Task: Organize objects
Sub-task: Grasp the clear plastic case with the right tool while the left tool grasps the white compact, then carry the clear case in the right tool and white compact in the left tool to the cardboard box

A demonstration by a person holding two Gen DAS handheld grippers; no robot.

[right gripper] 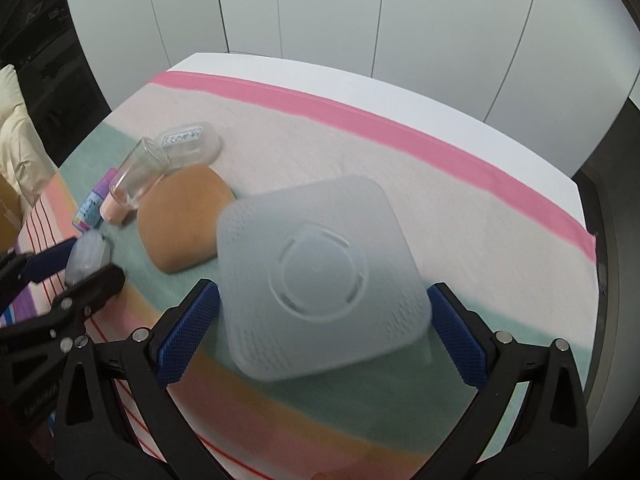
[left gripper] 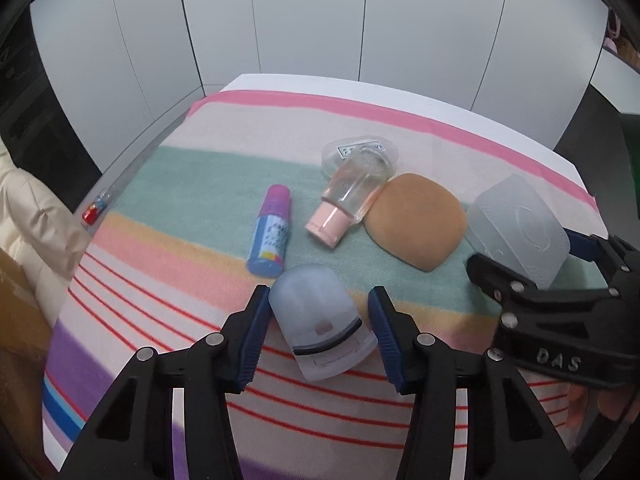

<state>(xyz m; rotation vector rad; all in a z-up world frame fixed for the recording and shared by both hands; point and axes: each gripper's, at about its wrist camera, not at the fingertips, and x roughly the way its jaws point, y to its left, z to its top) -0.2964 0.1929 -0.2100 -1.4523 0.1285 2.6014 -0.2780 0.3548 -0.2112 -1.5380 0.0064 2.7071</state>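
A frosted eyelash curler case (left gripper: 320, 320) lies on the striped towel (left gripper: 168, 280) over the desk, between the pads of the left claw (left gripper: 318, 336); the left pad touches it, the right stands just clear. The right claw (right gripper: 324, 320) pinches a square frosted case (right gripper: 320, 272), beside a tan sponge (right gripper: 184, 224), a clear bottle (left gripper: 352, 196) and a blue tube (left gripper: 270, 236).
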